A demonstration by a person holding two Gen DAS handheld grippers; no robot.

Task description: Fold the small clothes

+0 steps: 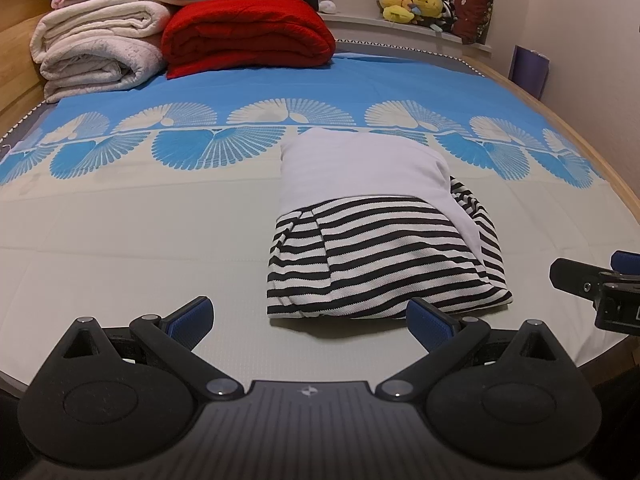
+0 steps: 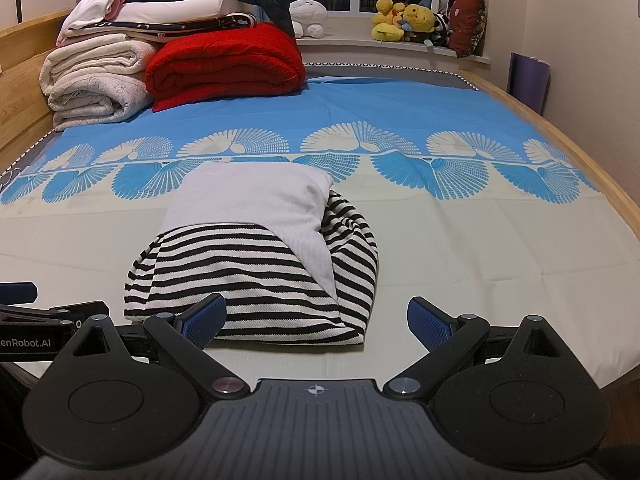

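A small garment [image 1: 372, 240] lies folded on the bed, white at the far half and black-and-white striped at the near half; the same garment [image 2: 256, 264] shows in the right wrist view. My left gripper [image 1: 310, 320] is open just in front of its near edge, nothing between the blue pads. My right gripper [image 2: 316, 322] is also open, its left pad over the garment's near edge and nothing held. Each gripper shows at the side of the other's view: the right gripper [image 1: 600, 284] and the left gripper [image 2: 36, 320].
The bed sheet [image 1: 140, 220] is cream near me and blue with a fan pattern farther off. Folded blankets [image 1: 100, 48] and a red quilt [image 1: 248, 32] are stacked at the far left. Plush toys [image 1: 412, 4] sit on the windowsill. A wooden bed edge [image 2: 592, 168] runs along the right.
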